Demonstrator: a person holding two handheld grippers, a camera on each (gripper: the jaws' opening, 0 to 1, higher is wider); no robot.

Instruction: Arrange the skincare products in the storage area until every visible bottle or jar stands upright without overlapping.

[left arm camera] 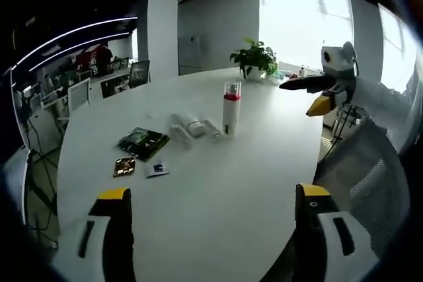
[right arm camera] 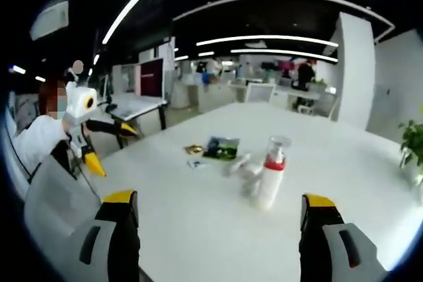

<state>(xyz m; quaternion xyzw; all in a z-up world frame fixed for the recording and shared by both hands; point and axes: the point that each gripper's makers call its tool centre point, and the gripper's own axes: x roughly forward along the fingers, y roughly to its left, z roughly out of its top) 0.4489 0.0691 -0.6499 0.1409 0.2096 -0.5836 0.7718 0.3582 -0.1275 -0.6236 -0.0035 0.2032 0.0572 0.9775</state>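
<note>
**One bottle up, the rest still lying flat**

We see the tall white pump bottle (left arm camera: pixel 231 107) with its red collar and clear cap standing upright near the middle of the white round table (left arm camera: pixel 218 196). Just beside it, on its left in the left gripper view, lie several small pale skincare items (left arm camera: pixel 192 127): what look like tubes or small bottles on their sides, close together and perhaps touching. We cannot tell their exact number or whether any overlap. In the right gripper view the same cluster (right arm camera: pixel 241 166) sits just left of the bottle (right arm camera: pixel 269 179).

Further out lie a dark green packet (left arm camera: pixel 143 142), a small gold sachet (left arm camera: pixel 123 166) and a small white card or sachet (left arm camera: pixel 157 168), all flat and apart from the bottle.

No tray, box or other container shows on the table, so we judge the storage area to be the bare tabletop. A potted plant (left arm camera: pixel 254 59) stands at the far edge.

Our left gripper (left arm camera: pixel 215 222) has its jaws spread wide, with nothing between them. The right gripper (right arm camera: pixel 221 229) is likewise spread and empty. Both hang well short of the products. The right gripper also shows from the side in the left gripper view (left arm camera: pixel 317 94).

We judge the task barely begun. For the next step, we would approach one lying item at a time, close across its narrow body near the middle, lift it clear of its neighbours, and set it down on its base in open space. Reaching from the side away from the tall bottle should avoid knocking it.
</note>
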